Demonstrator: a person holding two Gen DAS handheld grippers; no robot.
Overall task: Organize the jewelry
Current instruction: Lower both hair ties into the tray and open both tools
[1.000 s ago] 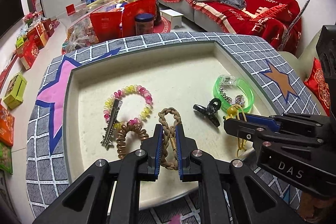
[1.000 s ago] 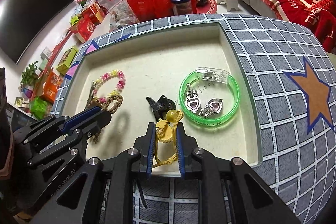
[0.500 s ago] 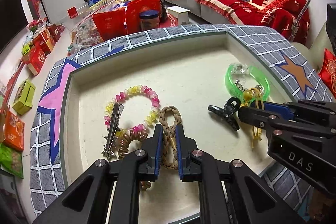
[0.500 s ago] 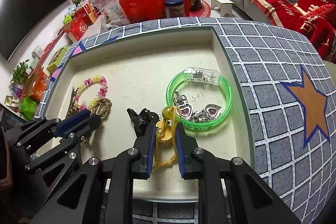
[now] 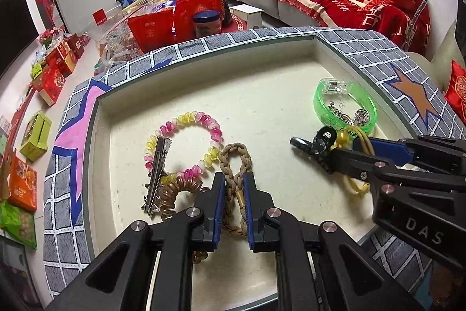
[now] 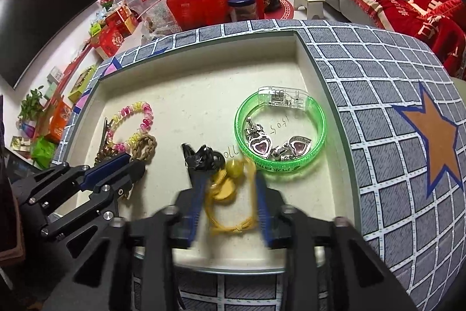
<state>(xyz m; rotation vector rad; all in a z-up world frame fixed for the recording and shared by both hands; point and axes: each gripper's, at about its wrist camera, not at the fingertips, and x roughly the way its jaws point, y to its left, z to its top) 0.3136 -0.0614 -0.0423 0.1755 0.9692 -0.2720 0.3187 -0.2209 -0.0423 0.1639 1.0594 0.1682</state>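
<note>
in the cream recessed tray [image 6: 204, 72] of the grey checked counter [image 6: 378, 77], lying loose between the blue pads of the right gripper [image 6: 227, 194]: a yellow cord loop with amber beads [image 6: 227, 188], long axis running along the fingers, knot end nearest the camera. jaws having just been opening, now standing apart, pads clear of the cord on both sides. touching the far end of the cord, a small black clip [image 6: 201, 158]; just beyond to the right, a translucent green plastic bangle [image 6: 279, 165] ringing silver heart earrings [image 6: 262, 142]. over on the left, clamping together on a braided tan rope loop [image 5: 234, 174], the left gripper [image 5: 234, 185], rope lying lengthwise between its jaws. likely calling next for lifting the right gripper straight back off the released cord.
</note>
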